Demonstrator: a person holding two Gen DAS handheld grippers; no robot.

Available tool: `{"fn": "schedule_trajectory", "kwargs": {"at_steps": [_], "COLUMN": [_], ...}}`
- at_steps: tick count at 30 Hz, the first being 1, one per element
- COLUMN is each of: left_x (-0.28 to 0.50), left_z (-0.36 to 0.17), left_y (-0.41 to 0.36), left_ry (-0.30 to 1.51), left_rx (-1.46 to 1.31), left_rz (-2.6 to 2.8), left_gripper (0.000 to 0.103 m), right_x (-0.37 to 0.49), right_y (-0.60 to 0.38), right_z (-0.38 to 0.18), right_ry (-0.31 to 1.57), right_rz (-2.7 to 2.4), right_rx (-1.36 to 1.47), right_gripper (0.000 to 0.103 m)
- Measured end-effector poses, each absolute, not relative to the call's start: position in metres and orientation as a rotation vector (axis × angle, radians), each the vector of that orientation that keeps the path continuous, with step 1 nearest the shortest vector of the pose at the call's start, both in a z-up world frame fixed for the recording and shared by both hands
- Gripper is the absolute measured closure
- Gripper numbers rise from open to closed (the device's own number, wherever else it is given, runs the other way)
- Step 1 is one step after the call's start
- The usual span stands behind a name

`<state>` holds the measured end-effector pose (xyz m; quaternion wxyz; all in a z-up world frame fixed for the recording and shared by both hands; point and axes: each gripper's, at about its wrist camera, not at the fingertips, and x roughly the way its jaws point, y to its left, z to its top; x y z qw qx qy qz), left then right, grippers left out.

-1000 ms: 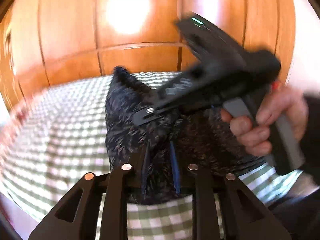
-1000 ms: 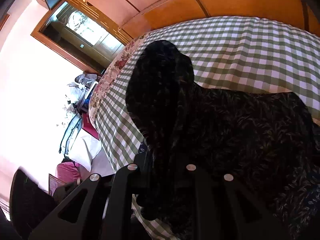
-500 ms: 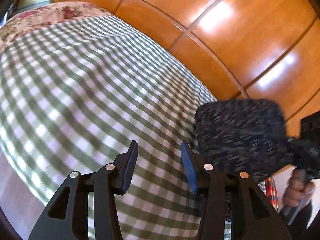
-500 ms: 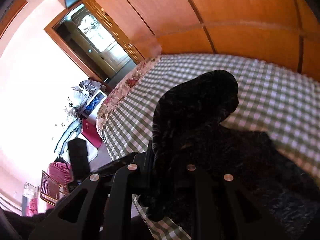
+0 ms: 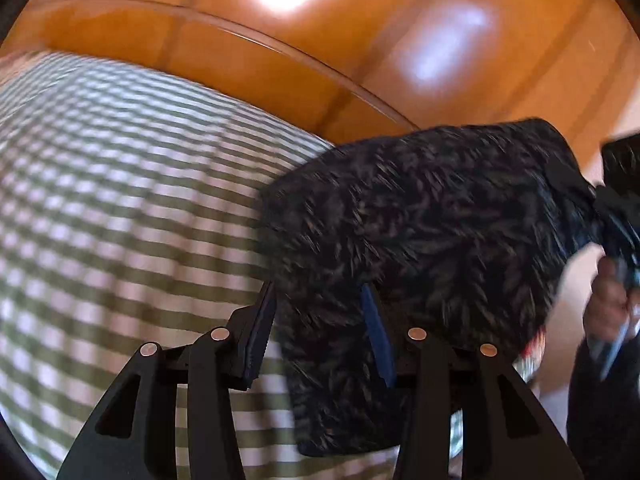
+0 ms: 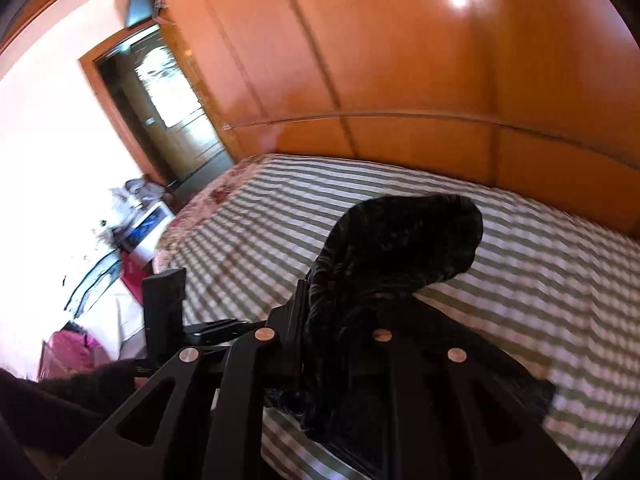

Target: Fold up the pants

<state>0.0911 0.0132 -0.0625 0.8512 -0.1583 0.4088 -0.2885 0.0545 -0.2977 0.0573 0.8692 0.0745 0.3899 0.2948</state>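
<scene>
Left wrist view. The left gripper [image 5: 320, 332] has its fingers spread wide, the blue-padded right finger [image 5: 376, 336] lying against the dark patterned pants [image 5: 432, 216]; the left finger sits at the cloth's edge, and nothing is pinched between them. The pants hang as a folded bundle above the green-checked bedspread [image 5: 120, 208], drawn up to the right edge, where the right gripper [image 5: 620, 184] and a hand [image 5: 608, 308] appear, blurred. Orange wood panels [image 5: 320, 40] stand behind the bed.

Right wrist view. The right gripper [image 6: 340, 320] is closed on the pants [image 6: 400, 248], which bulge forward from between its fingers and drape below them over the bedspread [image 6: 540, 280]. The left gripper [image 6: 164, 312] shows at the left, apart from the cloth here. Beyond lie the wood panels [image 6: 400, 60] and a doorway [image 6: 168, 108].
</scene>
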Motion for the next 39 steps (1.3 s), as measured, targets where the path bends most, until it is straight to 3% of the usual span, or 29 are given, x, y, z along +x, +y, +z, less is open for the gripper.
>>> {"fn": "schedule_trajectory", "kwargs": {"at_steps": [12,15,17,18,19,24,27,29,31,36,39], "left_x": [0.065,0.06,0.06,0.06,0.062,0.058,0.056,0.055,0.053,0.044,0.04], "left_z": [-0.094,-0.096,-0.095,-0.094,-0.094,-0.095,-0.094,-0.093,-0.091,-0.091,-0.095], "left_y": [-0.079,-0.085,-0.086,-0.087,-0.088,-0.088,-0.087,-0.088,-0.087,-0.088,-0.093], "left_ry": [0.962,0.964,0.965,0.965,0.965,0.961,0.958,0.955,0.953,0.952,0.953], "left_rx": [-0.034,0.018,0.021,0.022,0.027,0.032,0.035,0.043,0.047,0.063,0.095], "left_rz": [-0.792,-0.787,-0.786,-0.787,-0.788,-0.785,-0.781,-0.781,-0.782,-0.825,-0.837], "left_gripper": [0.06,0.06,0.06,0.06,0.06,0.06,0.06,0.06,0.06,0.06,0.06], "right_x": [0.021,0.015,0.014,0.016,0.018,0.049,0.067,0.075,0.074,0.039,0.046], "right_y": [-0.413,-0.42,-0.423,-0.424,-0.427,-0.433,-0.444,-0.445,-0.446,-0.43,-0.42], "right_z": [-0.089,-0.105,-0.105,-0.104,-0.101,-0.099,-0.106,-0.107,-0.1,-0.052,-0.065], "right_ry": [1.006,0.998,0.985,0.977,0.962,0.932,0.924,0.919,0.893,0.758,0.833], "right_rz": [0.322,0.342,0.38,0.397,0.407,0.428,0.414,0.37,0.342,0.293,0.173], "right_rx": [0.472,0.556,0.587,0.604,0.622,0.687,0.742,0.742,0.716,0.469,0.333], "right_gripper": [0.089,0.089,0.081,0.068,0.04,0.037,0.044,0.078,0.089,0.091,0.091]}}
